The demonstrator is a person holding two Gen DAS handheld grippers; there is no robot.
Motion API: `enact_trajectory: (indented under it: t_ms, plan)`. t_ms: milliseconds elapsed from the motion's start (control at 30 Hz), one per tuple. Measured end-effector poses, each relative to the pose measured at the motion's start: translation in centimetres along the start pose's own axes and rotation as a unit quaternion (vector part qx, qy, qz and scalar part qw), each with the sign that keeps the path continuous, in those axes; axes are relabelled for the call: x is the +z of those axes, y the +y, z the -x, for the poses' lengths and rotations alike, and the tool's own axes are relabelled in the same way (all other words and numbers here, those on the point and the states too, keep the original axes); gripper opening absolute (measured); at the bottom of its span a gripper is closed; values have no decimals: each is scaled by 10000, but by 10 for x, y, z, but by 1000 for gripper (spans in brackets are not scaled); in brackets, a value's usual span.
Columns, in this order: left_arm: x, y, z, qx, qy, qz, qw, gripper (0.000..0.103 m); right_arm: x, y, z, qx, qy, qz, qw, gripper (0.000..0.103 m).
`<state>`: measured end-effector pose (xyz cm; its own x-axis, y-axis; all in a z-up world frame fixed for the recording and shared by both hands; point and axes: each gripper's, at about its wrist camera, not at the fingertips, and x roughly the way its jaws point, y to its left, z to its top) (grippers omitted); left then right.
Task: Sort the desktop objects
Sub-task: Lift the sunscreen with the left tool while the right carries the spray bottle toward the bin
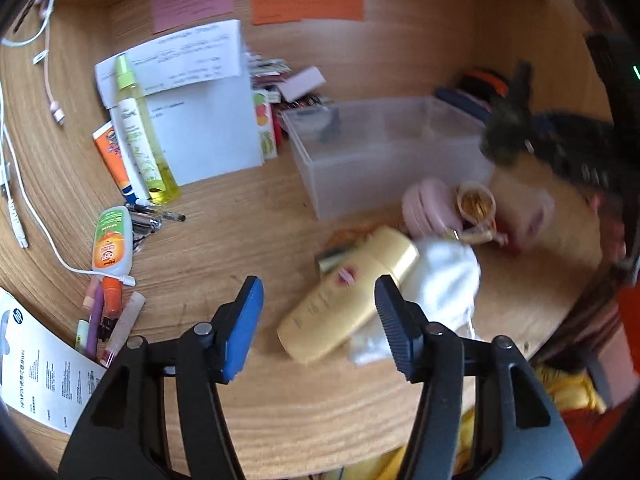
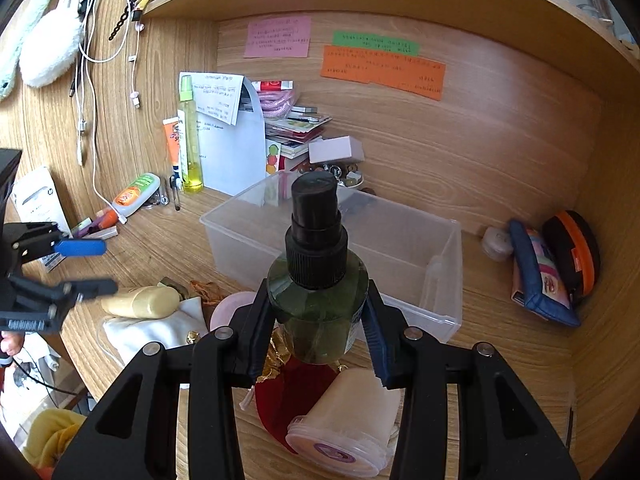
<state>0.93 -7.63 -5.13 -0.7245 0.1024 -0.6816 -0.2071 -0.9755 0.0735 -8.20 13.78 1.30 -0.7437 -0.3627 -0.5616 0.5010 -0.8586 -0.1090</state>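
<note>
Right gripper (image 2: 320, 320) fingers clamped the green spray bottle (image 2: 318, 304)'s smooth, slippery body; left gripper (image 1: 318, 320) fingers stood apart, empty

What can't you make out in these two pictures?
- Sticky notes: writing too small to read in either view.
- Green spray bottle: right wrist view, label turned away behind the right gripper fingers.
- Clear plastic bin: its floor partly hidden by that bottle.
- Cream bottle: left wrist view, blurred print.
</note>
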Motion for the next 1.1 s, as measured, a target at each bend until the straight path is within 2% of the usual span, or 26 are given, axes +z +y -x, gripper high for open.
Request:
enact_trajectory:
  t_ms: [100,267,500,600,733,967,1100]
  plan:
    - [-3,-5,-6,13,146,-197,9997,58,1,-1,-3,11,36,-4,10000,38]
    - [4,-4,-33,-143,467,-157,9987,58,5,-7,-11,88,132,-106,9998,38]
    - [22,12,-66,-653,746,237,9948,58,13,-20,-13,98,197,-248,9995,38]
    - [26,20,-79,-849,934,368,9913,51,17,-21,-12,109,190,-219,9995,38]
    - [26,27,-90,-1136,1061,527,9864,51,19,-15,-13,185,201,-100,9996,38]
    - [29,22,-90,-996,1112,432,9878,48,24,-6,-20,348,236,-76,9991,38]
    - [31,31,-77,-1022,937,521,9890,37,27,-1,-20,371,217,-15,9991,38]
